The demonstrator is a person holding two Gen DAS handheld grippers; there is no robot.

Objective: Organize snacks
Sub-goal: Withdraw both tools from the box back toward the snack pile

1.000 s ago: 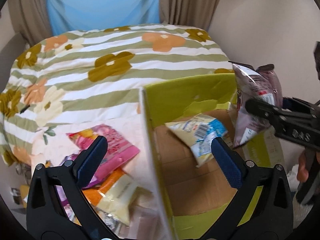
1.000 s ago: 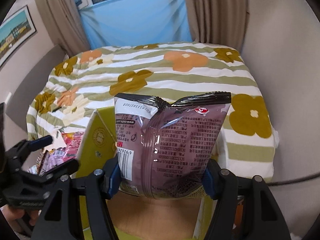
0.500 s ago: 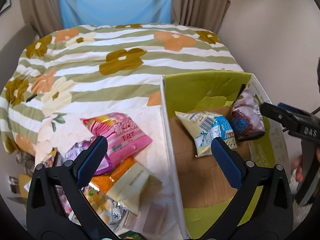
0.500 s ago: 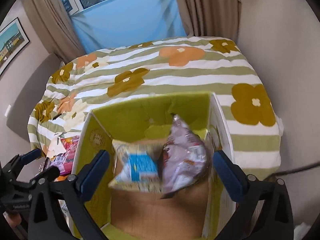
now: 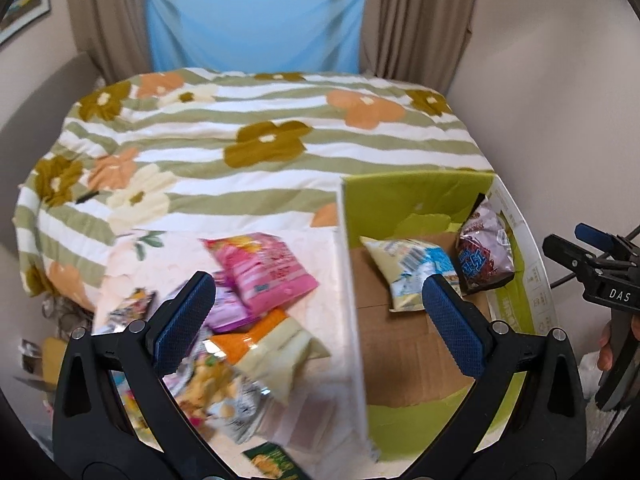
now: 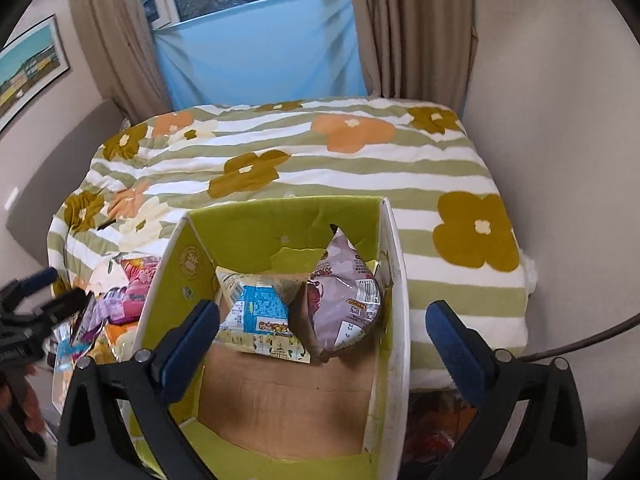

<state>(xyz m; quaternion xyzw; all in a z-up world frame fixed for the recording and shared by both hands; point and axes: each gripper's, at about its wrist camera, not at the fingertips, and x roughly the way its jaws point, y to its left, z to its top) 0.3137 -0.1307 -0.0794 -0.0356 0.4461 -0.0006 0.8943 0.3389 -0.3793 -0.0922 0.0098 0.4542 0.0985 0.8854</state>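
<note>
A green-lined cardboard box [image 5: 404, 200] [image 6: 280, 220] holds a mauve snack bag [image 5: 484, 254] [image 6: 346, 300] leaning in its far right corner and a yellow-and-blue bag [image 5: 412, 272] [image 6: 260, 312] beside it. My left gripper [image 5: 316, 320] is open and empty, above the box's left wall and the loose snacks. My right gripper [image 6: 322, 328] is open and empty above the box's near part; it also shows in the left wrist view [image 5: 592, 256]. A pink bag [image 5: 264, 272] and an orange-and-cream bag [image 5: 272, 352] lie left of the box.
The box and snacks sit on a bed with a green-striped flowered cover [image 5: 260, 148] [image 6: 460, 232]. More snack packets [image 5: 216, 396] lie at the near left. A wall [image 6: 560, 120] stands close on the right. Curtains and a blue sheet [image 6: 260, 52] are behind the bed.
My right gripper opened and let the mauve bag go; it dropped into the box's far right corner. Both grippers have pulled back and up, so more of the bed shows.
</note>
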